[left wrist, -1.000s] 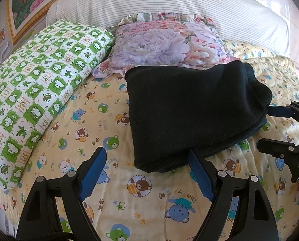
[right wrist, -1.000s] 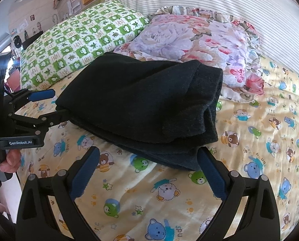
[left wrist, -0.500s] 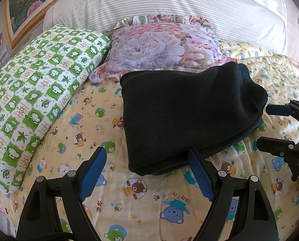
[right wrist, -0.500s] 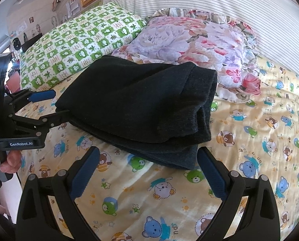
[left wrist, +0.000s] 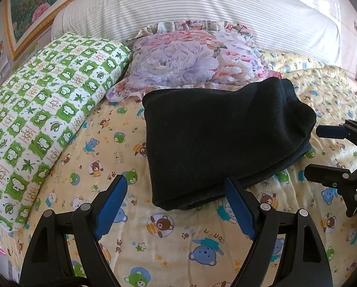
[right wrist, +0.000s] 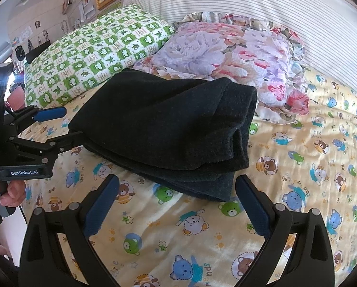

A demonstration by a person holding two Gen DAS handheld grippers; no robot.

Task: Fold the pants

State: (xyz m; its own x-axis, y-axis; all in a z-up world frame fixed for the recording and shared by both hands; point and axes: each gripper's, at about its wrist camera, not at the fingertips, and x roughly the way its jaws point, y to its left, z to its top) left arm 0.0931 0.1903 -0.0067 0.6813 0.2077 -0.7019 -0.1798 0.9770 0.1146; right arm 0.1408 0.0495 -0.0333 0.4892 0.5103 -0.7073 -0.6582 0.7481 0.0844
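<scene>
Neatly folded black pants (left wrist: 216, 138) lie on a bear-print bed (left wrist: 173, 246); left gripper (left wrist: 176, 205) and right gripper (right wrist: 177, 203) hover beside them, fingers spread, holding nothing.

The folded pants (left wrist: 221, 141) lie on the bed (left wrist: 178, 244), their far edge touching the middle pillow (left wrist: 190, 55). A second pillow (left wrist: 39, 119) lies to the left. The left tool (left wrist: 176, 186) sits before the pants, the right tool (left wrist: 312, 150) just beside their right edge.
</scene>
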